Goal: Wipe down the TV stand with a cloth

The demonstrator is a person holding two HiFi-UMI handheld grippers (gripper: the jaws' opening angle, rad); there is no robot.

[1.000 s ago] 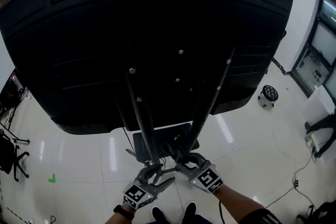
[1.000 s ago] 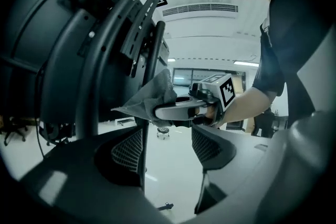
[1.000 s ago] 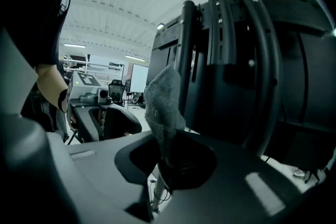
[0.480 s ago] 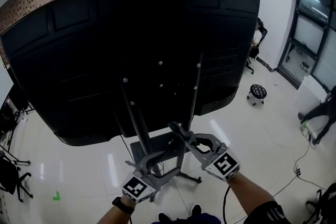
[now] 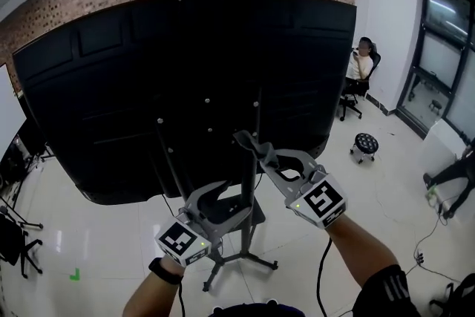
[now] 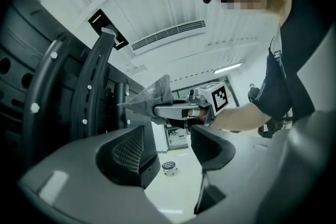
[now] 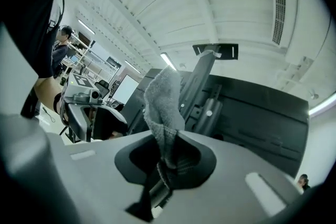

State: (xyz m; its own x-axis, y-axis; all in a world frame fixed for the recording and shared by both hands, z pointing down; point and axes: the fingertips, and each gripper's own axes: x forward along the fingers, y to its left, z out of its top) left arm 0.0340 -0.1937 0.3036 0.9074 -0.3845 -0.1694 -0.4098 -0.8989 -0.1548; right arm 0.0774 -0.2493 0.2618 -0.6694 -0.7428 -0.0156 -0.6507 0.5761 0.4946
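Cloth: grey cloth (image 7: 164, 107), pinched at its lower end, with the free end sticking out past the jaw tips.
Right gripper: the right gripper (image 5: 258, 154) is pressed together on the cloth and raised in front of the black TV back panel (image 5: 111, 78).
Left gripper: the left gripper (image 6: 170, 147) is spread with nothing between its jaws. It is held lower, at about 7 o'clock from the right one.
TV stand: two dark uprights, the right upright (image 5: 255, 119) and the left upright (image 5: 172, 159), run down to a wheeled base (image 5: 239, 259) on the floor.
Key relation: the cloth tip sits just beside the right upright. Whether it touches is unclear.
Long axis: the upright runs roughly 12 to 6 o'clock.
Nearer hand: the right, by my reading. A stroke along the pole looks likely to come next.
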